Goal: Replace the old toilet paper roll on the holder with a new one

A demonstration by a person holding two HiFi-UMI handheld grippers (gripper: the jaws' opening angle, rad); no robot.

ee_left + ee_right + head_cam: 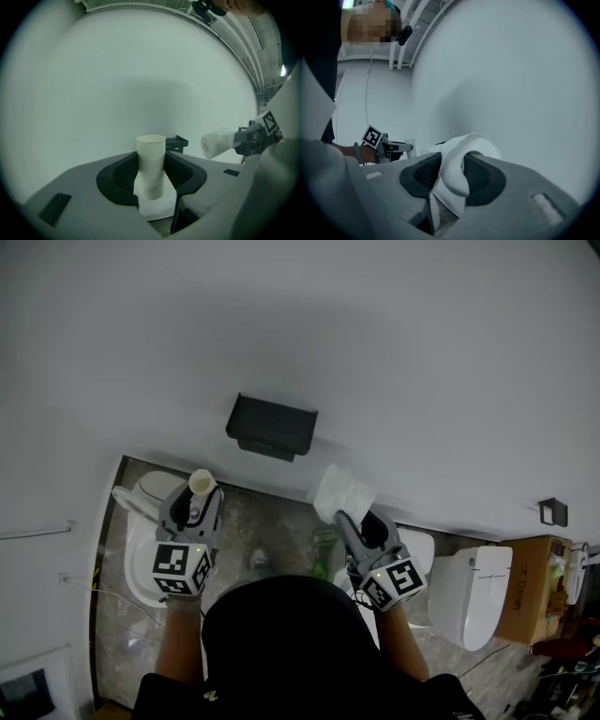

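While your left gripper (200, 497) clamps the bare cardboard tube (202, 482) upright, your right gripper (354, 514) pinches the new roll (343, 491); holder (272, 427) hangs on the wall (394, 352) between them, up-left of the roll.

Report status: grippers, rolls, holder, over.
Left gripper shut on cardboard tube. Right gripper shut on new roll. Holder shows no roll; nothing in the way.
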